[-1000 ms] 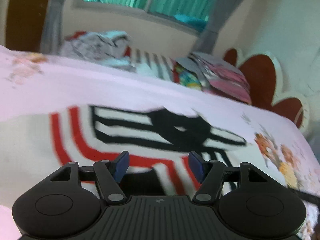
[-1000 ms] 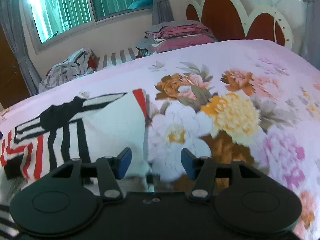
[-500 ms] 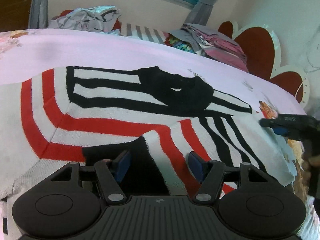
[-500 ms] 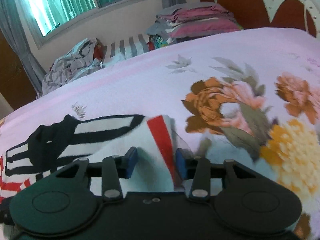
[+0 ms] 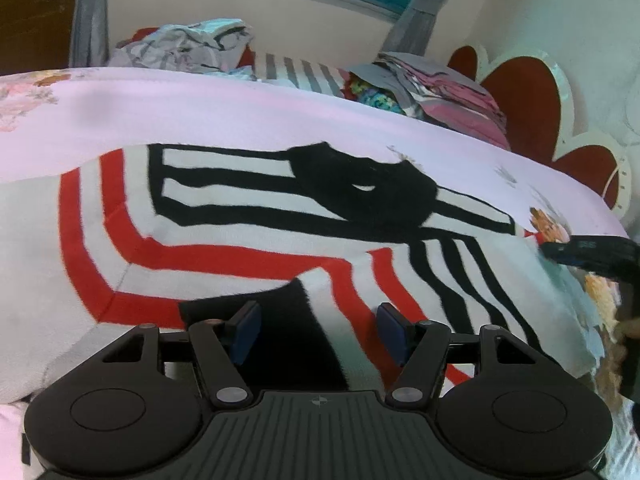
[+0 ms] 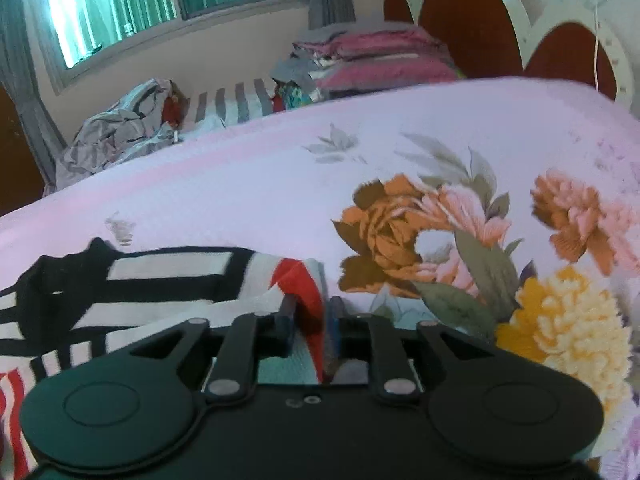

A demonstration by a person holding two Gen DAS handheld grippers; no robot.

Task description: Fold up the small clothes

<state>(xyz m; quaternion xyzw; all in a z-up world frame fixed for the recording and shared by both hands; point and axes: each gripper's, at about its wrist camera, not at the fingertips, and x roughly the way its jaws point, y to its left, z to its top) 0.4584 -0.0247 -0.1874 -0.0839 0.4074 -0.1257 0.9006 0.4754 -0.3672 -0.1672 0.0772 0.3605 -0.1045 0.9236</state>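
striped sweater (image 5: 248, 240) edge between closing right gripper (image 6: 310, 328) pads

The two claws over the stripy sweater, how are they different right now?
The left claw is open wide above the sweater, gripping nothing; the right claw has just been closing and pinches the sweater's red-edged corner. The left is over the middle, the right at the edge. Both have blue pads.

**Gripper hardware, both units**

Left matte black plastic two-finger gripper (image 5: 319, 331): ribbed centre deck with small crosshair mark, two round side housings with inset discs, linkage arms on silver pivot screws, blue rubber finger pads (image 5: 245, 330). Right matte black plastic two-finger gripper (image 6: 310, 328): same build, smooth deck, small holes at its centre.
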